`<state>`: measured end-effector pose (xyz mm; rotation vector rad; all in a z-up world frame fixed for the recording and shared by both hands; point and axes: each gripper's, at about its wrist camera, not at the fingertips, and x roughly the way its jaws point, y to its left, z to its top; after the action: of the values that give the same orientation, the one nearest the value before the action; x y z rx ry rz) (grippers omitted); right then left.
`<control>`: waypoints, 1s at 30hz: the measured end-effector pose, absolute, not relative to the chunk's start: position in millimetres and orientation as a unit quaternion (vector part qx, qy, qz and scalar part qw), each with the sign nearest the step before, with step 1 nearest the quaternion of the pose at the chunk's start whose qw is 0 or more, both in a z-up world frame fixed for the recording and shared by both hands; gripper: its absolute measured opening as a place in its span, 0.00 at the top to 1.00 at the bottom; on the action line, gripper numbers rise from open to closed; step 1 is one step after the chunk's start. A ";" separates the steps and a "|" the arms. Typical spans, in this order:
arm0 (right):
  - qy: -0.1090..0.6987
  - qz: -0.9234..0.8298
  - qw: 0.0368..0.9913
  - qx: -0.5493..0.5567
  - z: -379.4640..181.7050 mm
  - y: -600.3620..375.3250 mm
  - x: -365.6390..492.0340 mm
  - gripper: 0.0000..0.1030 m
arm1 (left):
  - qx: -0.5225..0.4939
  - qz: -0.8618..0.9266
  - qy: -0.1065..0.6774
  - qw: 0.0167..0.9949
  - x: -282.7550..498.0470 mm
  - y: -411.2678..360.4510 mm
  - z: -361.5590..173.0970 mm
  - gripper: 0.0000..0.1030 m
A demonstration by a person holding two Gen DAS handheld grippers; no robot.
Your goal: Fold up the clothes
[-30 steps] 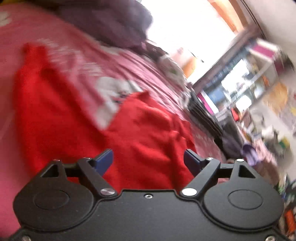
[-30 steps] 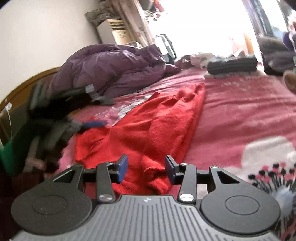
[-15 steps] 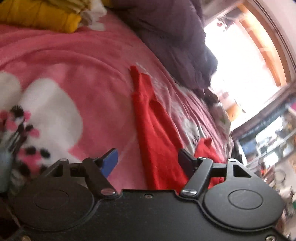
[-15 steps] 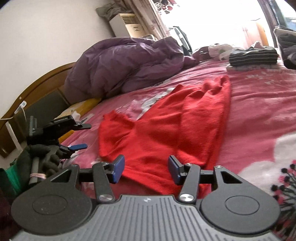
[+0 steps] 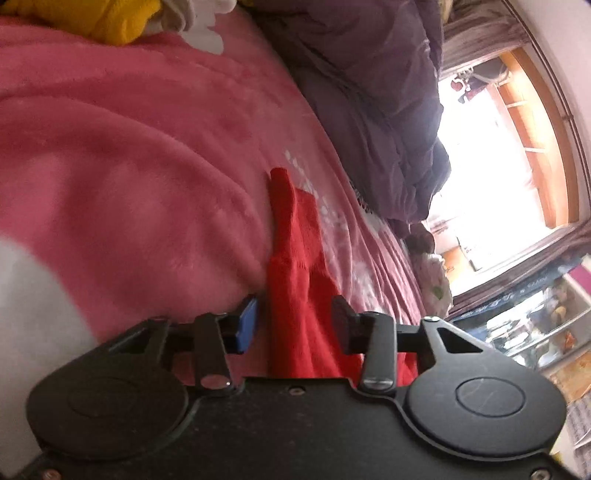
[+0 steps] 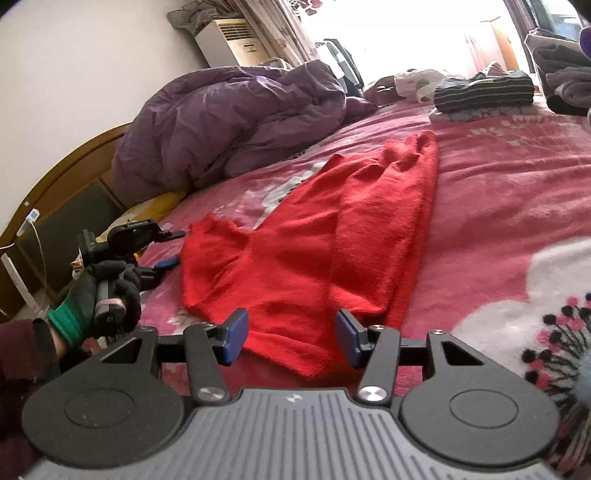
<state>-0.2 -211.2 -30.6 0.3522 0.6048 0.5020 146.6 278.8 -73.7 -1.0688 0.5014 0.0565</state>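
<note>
A red knitted garment (image 6: 314, 240) lies spread on the pink floral blanket (image 6: 498, 192). My right gripper (image 6: 291, 338) hovers open at the garment's near hem, with nothing pinched between its blue pads. At the left, a gloved hand (image 6: 110, 295) holds my left gripper (image 6: 175, 248) at the garment's far left corner. In the left wrist view, a narrow fold of the red garment (image 5: 295, 295) runs between the fingers of the left gripper (image 5: 295, 325). Its jaws are closing, and a small gap still shows beside the blue pad (image 5: 247, 325).
A purple duvet (image 6: 229, 122) is heaped at the bed's far side by the wooden headboard (image 6: 74, 177). Folded striped clothes (image 6: 484, 92) sit at the far end of the bed. Yellow fabric (image 5: 110, 18) lies near the pillow end. A white floor-standing air conditioner (image 6: 236, 40) stands against the wall.
The left gripper swept across the bed to the garment's left corner, rolled, and narrowed its jaws around a red fold. The right gripper stayed by the near hem.
</note>
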 end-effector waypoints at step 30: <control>0.307 0.216 0.901 0.219 -31.8 -234.6 2.0 0.48 | -0.248 -0.154 0.171 0.941 146.3 116.1 30.8 0.99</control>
<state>2.0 -234.6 -31.8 0.4528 0.6359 0.4471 146.3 116.1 30.8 -0.5054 0.3489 -0.3141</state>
